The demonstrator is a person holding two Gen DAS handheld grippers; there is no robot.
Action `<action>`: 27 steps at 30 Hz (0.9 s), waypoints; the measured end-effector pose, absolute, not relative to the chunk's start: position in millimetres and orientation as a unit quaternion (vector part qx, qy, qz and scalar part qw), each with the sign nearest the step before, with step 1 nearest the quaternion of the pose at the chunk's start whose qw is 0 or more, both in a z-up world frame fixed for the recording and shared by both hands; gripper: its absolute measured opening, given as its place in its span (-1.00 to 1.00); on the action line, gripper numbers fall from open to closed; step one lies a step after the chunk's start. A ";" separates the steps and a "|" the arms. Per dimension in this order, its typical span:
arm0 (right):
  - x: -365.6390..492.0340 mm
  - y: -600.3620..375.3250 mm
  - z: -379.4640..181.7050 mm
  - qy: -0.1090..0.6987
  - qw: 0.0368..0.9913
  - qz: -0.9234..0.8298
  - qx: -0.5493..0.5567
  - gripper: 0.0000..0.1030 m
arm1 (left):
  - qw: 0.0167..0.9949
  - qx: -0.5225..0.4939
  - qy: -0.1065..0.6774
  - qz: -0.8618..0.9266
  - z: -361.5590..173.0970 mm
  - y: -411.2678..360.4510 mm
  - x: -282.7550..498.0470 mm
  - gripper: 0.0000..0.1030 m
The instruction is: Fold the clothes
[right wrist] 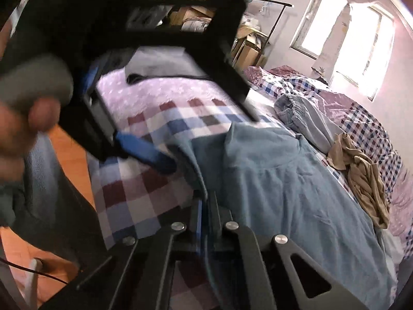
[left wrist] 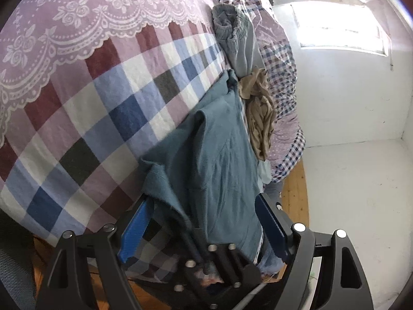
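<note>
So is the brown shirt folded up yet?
No, not folded. The brown garment lies crumpled in a loose heap on the checked bedspread, beside the blue shirt.

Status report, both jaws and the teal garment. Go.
Right gripper shut on teal garment edge. Left gripper open, garment between jaws. Tan garment lies alongside.

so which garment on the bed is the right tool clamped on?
The teal blue garment, spread flat nearest the camera. The right tool is shut on its edge. The grey-blue pants and crumpled tan garment lie further back, untouched.
</note>
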State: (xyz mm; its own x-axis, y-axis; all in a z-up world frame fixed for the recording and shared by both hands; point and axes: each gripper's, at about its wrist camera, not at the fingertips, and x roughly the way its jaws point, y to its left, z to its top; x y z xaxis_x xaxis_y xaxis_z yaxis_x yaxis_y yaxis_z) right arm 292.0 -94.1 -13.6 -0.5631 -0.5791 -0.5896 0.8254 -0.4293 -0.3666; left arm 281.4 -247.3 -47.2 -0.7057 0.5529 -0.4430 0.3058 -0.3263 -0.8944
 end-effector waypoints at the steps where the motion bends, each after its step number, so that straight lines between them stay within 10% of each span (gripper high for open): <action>1: 291.6 -93.4 -10.3 0.318 0.427 -0.825 0.189 -0.97 | 0.084 -0.377 -0.572 0.723 -48.4 -246.5 280.9 0.61; 22: 297.8 -86.9 -0.1 0.296 0.439 -0.826 0.194 -0.97 | 0.080 -0.393 -0.568 0.719 -57.7 -242.2 274.2 0.60; 27: 299.5 -85.6 1.1 0.293 0.440 -0.827 0.192 -0.97 | 0.084 -0.392 -0.574 0.714 -58.6 -244.1 275.5 0.23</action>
